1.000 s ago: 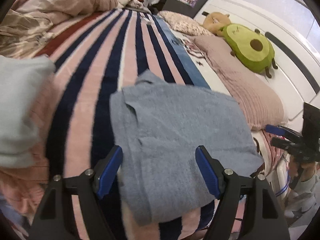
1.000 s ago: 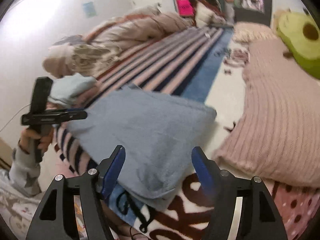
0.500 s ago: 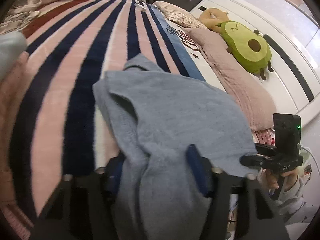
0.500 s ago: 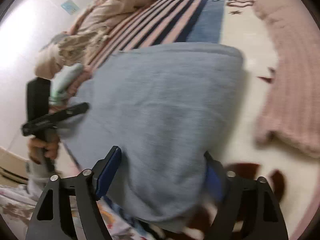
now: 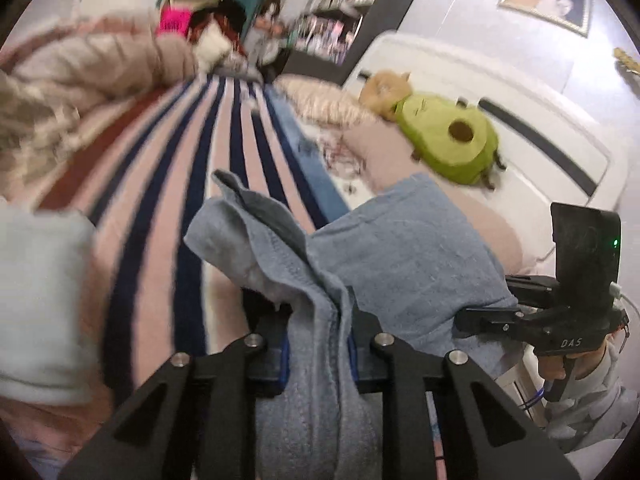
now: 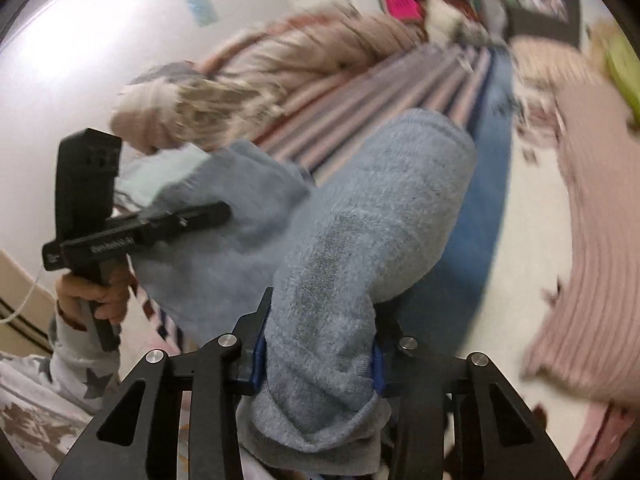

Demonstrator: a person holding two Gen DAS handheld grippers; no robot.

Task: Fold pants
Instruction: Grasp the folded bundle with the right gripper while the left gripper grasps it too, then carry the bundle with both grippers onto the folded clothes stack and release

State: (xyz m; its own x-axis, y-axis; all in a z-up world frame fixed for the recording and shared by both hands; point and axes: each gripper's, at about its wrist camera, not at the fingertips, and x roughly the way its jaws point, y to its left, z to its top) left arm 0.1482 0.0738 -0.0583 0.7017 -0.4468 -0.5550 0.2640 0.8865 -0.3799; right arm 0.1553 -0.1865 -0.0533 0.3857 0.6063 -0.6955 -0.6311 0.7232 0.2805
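Note:
The grey-blue pants [image 5: 404,256] are bunched and lifted off the striped bed. My left gripper [image 5: 316,344] is shut on one edge of them, with cloth squeezed between the jaws and hanging below. My right gripper [image 6: 316,352] is shut on the other edge of the pants [image 6: 360,216]. Each gripper shows in the other's view: the right one [image 5: 560,320] at the right, the left one [image 6: 120,232] at the left, both held by a hand.
The bed has a pink and navy striped blanket [image 5: 168,168]. A folded pale green garment [image 5: 36,300] lies at the left. A pink pillow [image 6: 592,240] and a green avocado plush [image 5: 448,140] lie by the white headboard. A rumpled duvet [image 6: 280,72] is at the back.
Both grippers went from open over the flat pants to shut on its near edges. The pants have been lifted and bunched up off the blanket.

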